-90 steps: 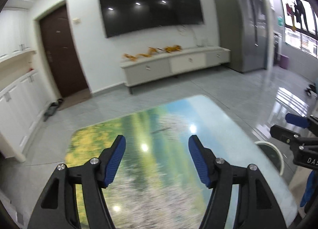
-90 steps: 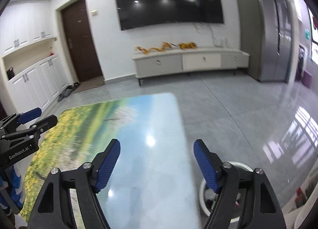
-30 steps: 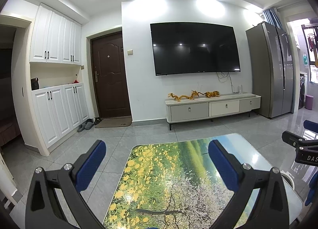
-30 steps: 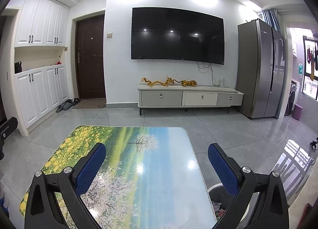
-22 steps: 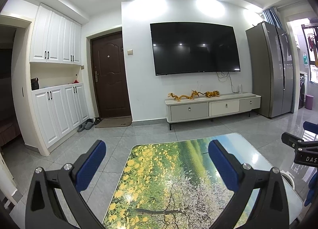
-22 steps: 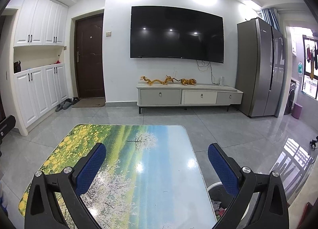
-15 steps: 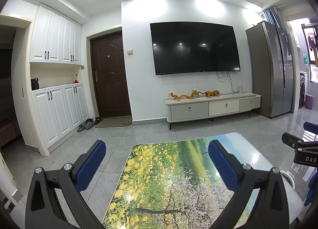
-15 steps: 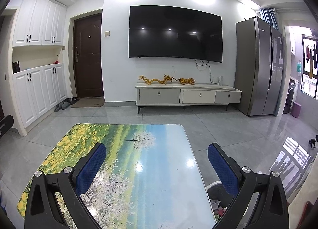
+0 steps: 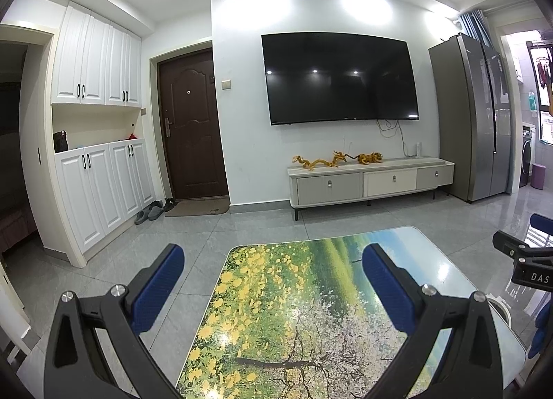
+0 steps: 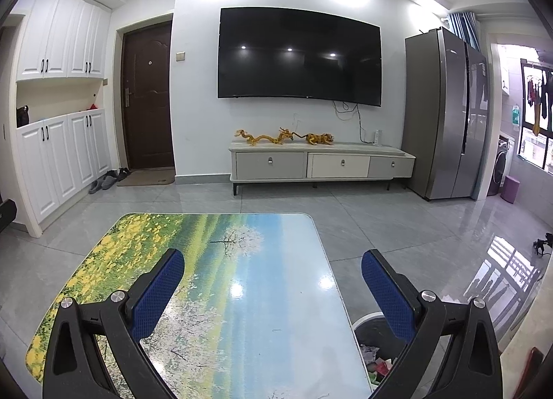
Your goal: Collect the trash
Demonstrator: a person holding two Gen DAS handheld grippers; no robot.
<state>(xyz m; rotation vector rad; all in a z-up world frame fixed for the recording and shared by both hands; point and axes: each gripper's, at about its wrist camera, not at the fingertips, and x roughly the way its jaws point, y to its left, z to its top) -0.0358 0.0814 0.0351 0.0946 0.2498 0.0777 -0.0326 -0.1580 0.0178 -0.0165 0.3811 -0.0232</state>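
Observation:
My left gripper (image 9: 273, 281) is open and empty, held above the low table (image 9: 311, 295) with a landscape print. My right gripper (image 10: 273, 281) is open and empty, above the same table (image 10: 221, 260) near its right side. A white-rimmed trash bin (image 10: 373, 347) stands on the floor by the table's right edge, with crumpled trash (image 10: 380, 362) inside. Its rim also shows in the left wrist view (image 9: 501, 305). The right gripper shows at the right edge of the left wrist view (image 9: 528, 260). I see no loose trash on the table.
A TV cabinet (image 10: 321, 162) stands under a wall TV (image 10: 299, 56). A grey fridge (image 10: 446, 112) is to the right. White cupboards (image 9: 100, 184) and a brown door (image 9: 193, 126) with slippers (image 9: 150, 214) are to the left. The floor is grey tile.
Three seconds ago both grippers pointed down at the table with narrower jaws. They have since tilted up to level and opened wider. Over the last second they hardly moved.

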